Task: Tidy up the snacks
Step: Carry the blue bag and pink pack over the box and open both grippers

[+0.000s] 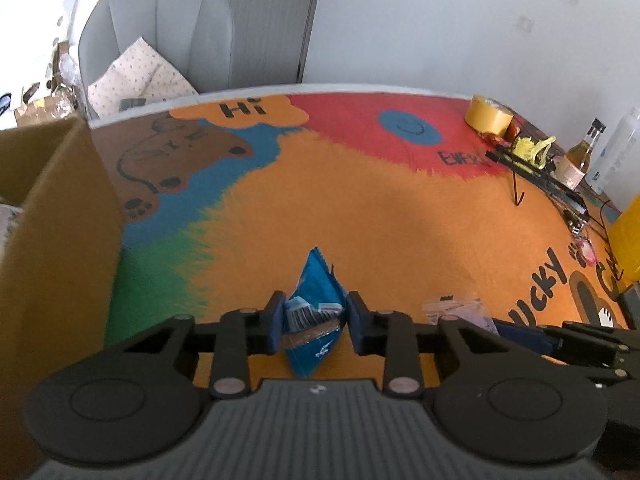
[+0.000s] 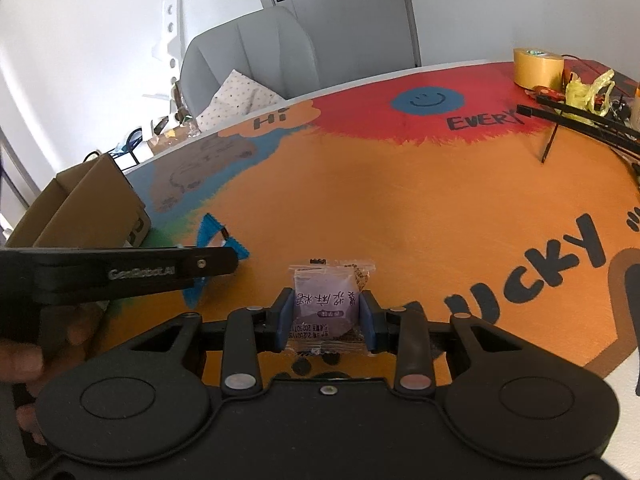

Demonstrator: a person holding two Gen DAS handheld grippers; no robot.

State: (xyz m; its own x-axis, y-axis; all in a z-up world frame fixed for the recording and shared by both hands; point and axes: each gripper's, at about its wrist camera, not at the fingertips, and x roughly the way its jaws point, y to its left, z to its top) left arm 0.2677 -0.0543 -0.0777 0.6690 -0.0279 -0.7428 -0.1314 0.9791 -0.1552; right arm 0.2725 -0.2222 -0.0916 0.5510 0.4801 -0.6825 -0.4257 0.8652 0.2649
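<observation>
A crumpled blue snack packet (image 1: 316, 280) stands on the orange part of the colourful mat (image 1: 380, 216), and my left gripper (image 1: 315, 320) is shut on its middle, blue pads pressing both sides. From the right wrist view the same blue snack packet (image 2: 210, 230) shows behind the left gripper's fingers (image 2: 208, 262). My right gripper (image 2: 326, 316) is shut on a purple snack in a clear wrapper (image 2: 324, 300), low over the mat. That purple snack (image 1: 460, 310) also appears at the lower right of the left wrist view. An open cardboard box (image 1: 60, 200) stands at the left.
At the far right lie a yellow tape roll (image 1: 488, 116), black rods (image 1: 536, 172), a yellow bag scrap and bottles (image 1: 584, 152). A grey chair (image 1: 160, 40) with a dotted cushion stands behind the table. A person's hand (image 2: 24, 356) holds the left gripper.
</observation>
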